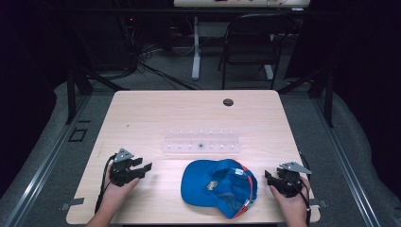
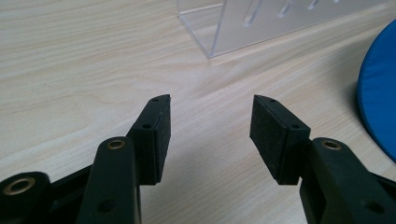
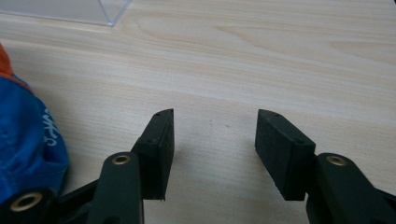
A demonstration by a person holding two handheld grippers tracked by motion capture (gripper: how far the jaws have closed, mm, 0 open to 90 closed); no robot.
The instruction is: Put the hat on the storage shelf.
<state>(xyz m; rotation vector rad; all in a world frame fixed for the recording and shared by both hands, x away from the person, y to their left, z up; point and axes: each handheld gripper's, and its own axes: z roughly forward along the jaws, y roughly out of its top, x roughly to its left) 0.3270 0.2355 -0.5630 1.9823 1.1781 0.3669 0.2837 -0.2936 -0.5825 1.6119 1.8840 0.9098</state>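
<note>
A blue cap (image 1: 221, 185) with orange trim lies upside down near the table's front edge, between my two hands. Its brim edge shows at the right of the left gripper view (image 2: 377, 98), and its blue and orange crown shows at the left of the right gripper view (image 3: 25, 130). My left gripper (image 1: 145, 168) (image 2: 209, 128) rests left of the cap, open, with bare wood between its jaws. On the cap's other side my right gripper (image 1: 267, 178) (image 3: 215, 140) is open too and holds nothing.
A clear acrylic rack (image 1: 202, 140) (image 2: 261, 21) with a row of holes stands behind the cap at mid table; its corner (image 3: 109, 11) is in the right gripper view. A round black grommet (image 1: 228, 102) sits near the far edge. A folding chair (image 1: 250, 40) stands beyond the table.
</note>
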